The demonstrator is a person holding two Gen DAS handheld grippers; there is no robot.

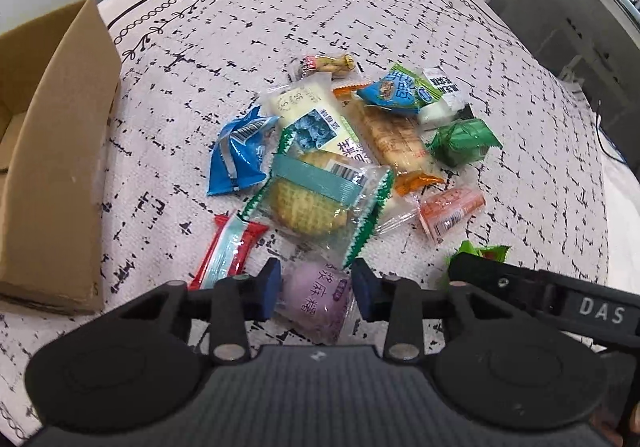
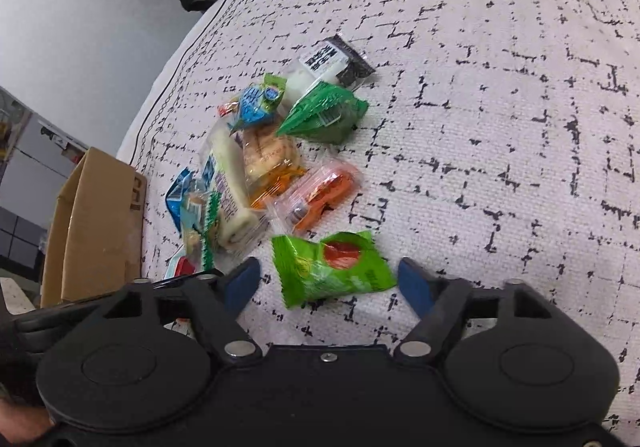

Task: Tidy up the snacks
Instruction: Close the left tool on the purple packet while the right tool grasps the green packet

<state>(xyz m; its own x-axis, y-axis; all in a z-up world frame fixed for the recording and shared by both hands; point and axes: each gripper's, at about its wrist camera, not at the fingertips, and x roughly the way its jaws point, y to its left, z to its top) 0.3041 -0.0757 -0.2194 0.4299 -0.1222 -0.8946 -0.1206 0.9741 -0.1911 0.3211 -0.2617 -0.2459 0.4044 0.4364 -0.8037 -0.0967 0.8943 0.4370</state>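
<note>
Two grippers poised over single snacks at the near edge of the pile on the white, black-flecked cloth (image 1: 420, 27) covering the bench.

The left gripper (image 1: 316, 283) has its blue-padded fingers (image 1: 269, 287) partly open, flanking the pale purple soft packet (image 1: 318, 297); whether the pads press it cannot be told. The right gripper (image 2: 328, 283) has its fingers (image 2: 243, 281) wider apart, either side of the bright green crinkled packet (image 2: 334, 271), not touching it. The brown cardboard box (image 1: 60, 151) stands left of the pile.
</note>
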